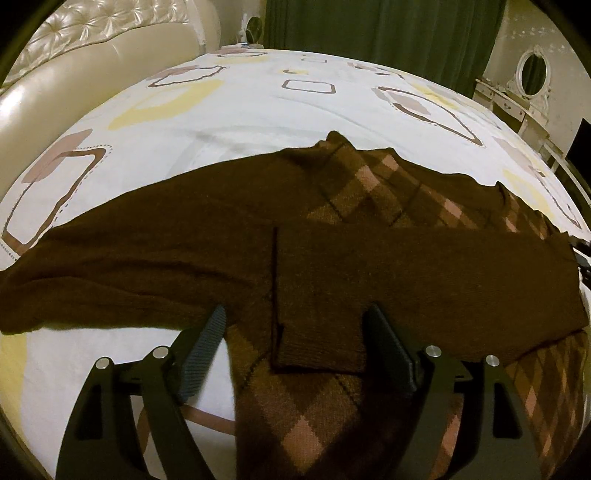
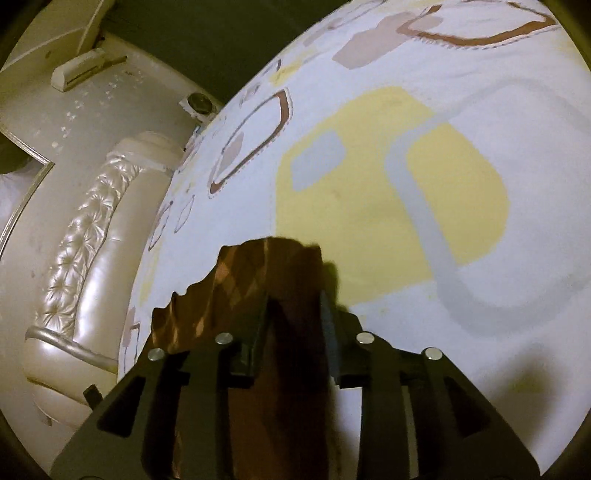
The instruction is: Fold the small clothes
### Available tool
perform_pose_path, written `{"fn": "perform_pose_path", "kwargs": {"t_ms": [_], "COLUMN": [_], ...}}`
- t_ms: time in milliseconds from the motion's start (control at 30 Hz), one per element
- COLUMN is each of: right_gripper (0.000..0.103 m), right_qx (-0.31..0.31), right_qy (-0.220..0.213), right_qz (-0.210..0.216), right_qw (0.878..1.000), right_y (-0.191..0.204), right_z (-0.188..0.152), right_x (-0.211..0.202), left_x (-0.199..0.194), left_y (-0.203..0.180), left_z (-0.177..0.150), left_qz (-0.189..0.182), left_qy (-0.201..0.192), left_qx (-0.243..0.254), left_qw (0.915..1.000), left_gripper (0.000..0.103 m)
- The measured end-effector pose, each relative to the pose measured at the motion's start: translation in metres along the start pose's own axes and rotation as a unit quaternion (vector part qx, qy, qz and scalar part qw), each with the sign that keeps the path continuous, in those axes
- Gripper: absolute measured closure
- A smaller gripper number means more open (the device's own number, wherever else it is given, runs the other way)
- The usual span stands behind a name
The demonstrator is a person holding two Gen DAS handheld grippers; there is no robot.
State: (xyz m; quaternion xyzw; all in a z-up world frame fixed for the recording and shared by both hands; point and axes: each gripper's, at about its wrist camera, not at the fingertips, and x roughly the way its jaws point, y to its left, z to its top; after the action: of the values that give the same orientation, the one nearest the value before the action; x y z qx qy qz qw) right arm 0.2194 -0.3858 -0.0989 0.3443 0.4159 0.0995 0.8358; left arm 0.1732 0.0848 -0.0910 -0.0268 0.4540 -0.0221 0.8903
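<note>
A dark brown sweater (image 1: pixel 207 229) with a pink and tan argyle front lies spread on the bed. One sleeve (image 1: pixel 406 273) is folded across the body, and its cuff lies between my left fingers. The other sleeve stretches out to the left. My left gripper (image 1: pixel 295 321) is open, low over the sweater's near part, one finger on each side of the cuff. My right gripper (image 2: pixel 293 295) is shut on a bunched fold of the sweater (image 2: pixel 258 280) and holds it above the bedsheet.
The bed has a white sheet (image 1: pixel 258 103) with yellow, brown and grey shapes. A cream tufted headboard (image 1: pixel 74 62) stands at the left, also seen in the right wrist view (image 2: pixel 85 240). Green curtains (image 1: pixel 388 26) and a white dressing table with an oval mirror (image 1: pixel 532 77) stand behind.
</note>
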Motion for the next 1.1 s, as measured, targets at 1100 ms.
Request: {"fn": "perform_pose_path", "kwargs": {"t_ms": [1100], "right_gripper": [0.084], "right_qx": [-0.06], "right_qy": [0.105], "right_qz": [0.017], "right_qw": [0.993], "right_y": [0.064], "right_z": [-0.09], "right_x": [0.031], "left_x": [-0.041], "left_y": [0.055], "left_z": [-0.004], "left_qz": [-0.075], "left_qy": [-0.015], "left_qx": [-0.044], "left_qw": [0.9961], "left_gripper": [0.022]}}
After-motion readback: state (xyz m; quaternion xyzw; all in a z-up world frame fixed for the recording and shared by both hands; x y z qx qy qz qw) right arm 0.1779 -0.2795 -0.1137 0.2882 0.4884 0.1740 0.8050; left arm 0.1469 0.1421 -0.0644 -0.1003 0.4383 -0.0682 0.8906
